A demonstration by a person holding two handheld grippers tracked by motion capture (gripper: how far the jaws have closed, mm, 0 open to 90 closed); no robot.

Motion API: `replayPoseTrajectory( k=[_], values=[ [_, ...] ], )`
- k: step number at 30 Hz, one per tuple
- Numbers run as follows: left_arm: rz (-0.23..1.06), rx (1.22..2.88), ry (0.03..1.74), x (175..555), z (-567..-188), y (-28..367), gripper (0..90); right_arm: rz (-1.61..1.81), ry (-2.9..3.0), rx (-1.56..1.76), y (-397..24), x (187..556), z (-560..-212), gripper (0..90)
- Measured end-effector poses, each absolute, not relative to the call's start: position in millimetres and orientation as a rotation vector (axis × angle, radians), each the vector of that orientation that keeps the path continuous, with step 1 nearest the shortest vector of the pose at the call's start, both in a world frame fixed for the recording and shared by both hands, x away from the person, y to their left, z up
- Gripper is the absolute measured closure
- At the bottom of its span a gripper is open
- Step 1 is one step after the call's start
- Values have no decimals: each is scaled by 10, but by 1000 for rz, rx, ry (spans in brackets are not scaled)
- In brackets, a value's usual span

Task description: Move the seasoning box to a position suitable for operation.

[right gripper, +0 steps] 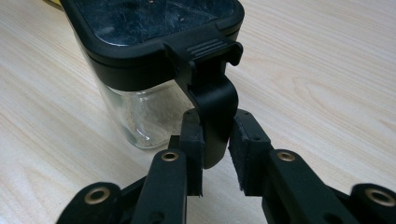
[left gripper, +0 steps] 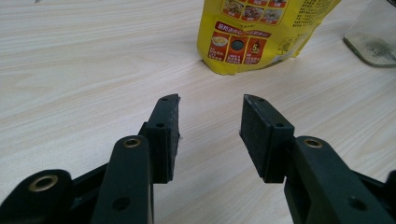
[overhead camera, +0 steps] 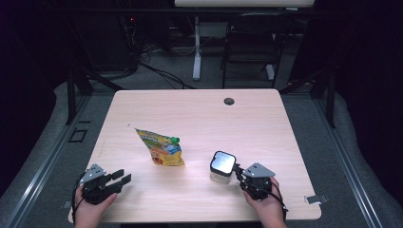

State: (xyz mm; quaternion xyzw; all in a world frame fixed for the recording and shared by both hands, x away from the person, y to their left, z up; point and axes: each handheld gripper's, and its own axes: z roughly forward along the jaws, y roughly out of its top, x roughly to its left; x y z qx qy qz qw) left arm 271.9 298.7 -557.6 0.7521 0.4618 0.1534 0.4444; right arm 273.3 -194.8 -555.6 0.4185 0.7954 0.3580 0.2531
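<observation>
A clear container (overhead camera: 222, 167) with a black lid stands on the wooden table (overhead camera: 199, 114), right of the middle. Its black latch tab (right gripper: 212, 93) hangs down from the lid (right gripper: 154, 28), and my right gripper (right gripper: 215, 135) is shut on that tab, one pad against each side. In the high view the right gripper (overhead camera: 237, 172) sits just right of the container. A yellow food pouch (overhead camera: 161, 148) with a green cap lies near the table's middle. My left gripper (overhead camera: 122, 177) stands open at the front left; the pouch (left gripper: 261, 32) lies ahead of its jaws (left gripper: 210, 112), apart from them.
A round cable hole (overhead camera: 229, 101) sits near the table's far edge. Behind the table are a dark chair (overhead camera: 249, 42) and a white desk leg (overhead camera: 196, 47). The container's glass corner (left gripper: 373, 37) shows at the left gripper view's upper right.
</observation>
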Motion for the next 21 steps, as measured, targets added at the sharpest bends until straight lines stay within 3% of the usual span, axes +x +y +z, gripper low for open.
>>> replayPoseTrajectory(
  k=[21],
  values=[
    [366,1864,1121,2709,-5580,2974,572,1067,2313,961,-1846,2664,-5556,755]
  ],
)
